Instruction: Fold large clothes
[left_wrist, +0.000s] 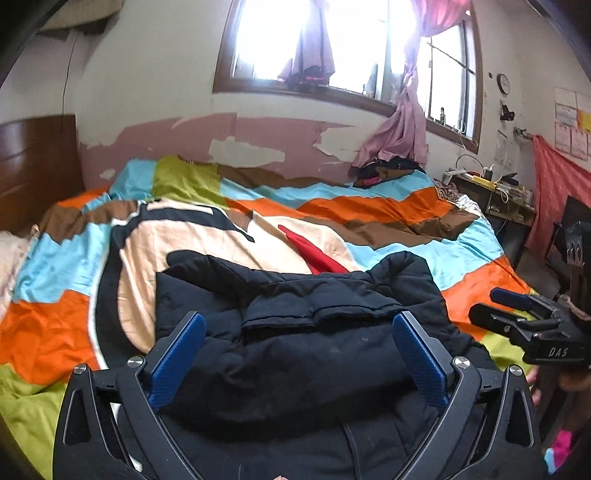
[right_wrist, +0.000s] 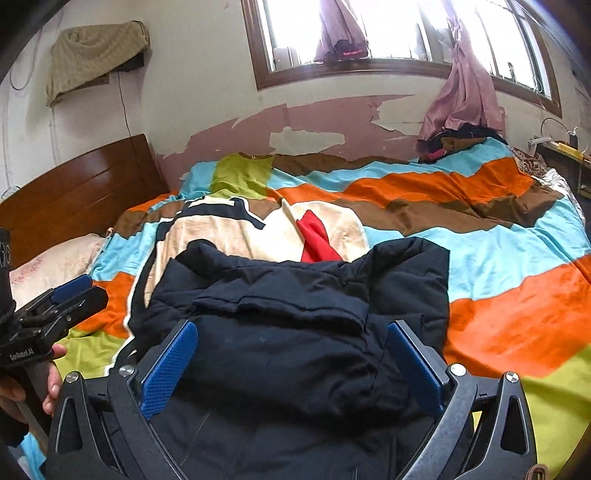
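Peeling pink-and-white walls back a bed (left_wrist: 480, 273) under a patchwork quilt of orange, blue, brown and green. Folded on it, toward six o'clock, lies a black padded jacket (left_wrist: 295, 332). Above it hang the left gripper (left_wrist: 299, 347) and right gripper (right_wrist: 291, 354), jaws spread wide, gripping nothing.

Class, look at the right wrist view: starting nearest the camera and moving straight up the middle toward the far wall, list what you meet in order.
Dark padded jacket → red cloth → striped bedspread → peeling pink wall → window.
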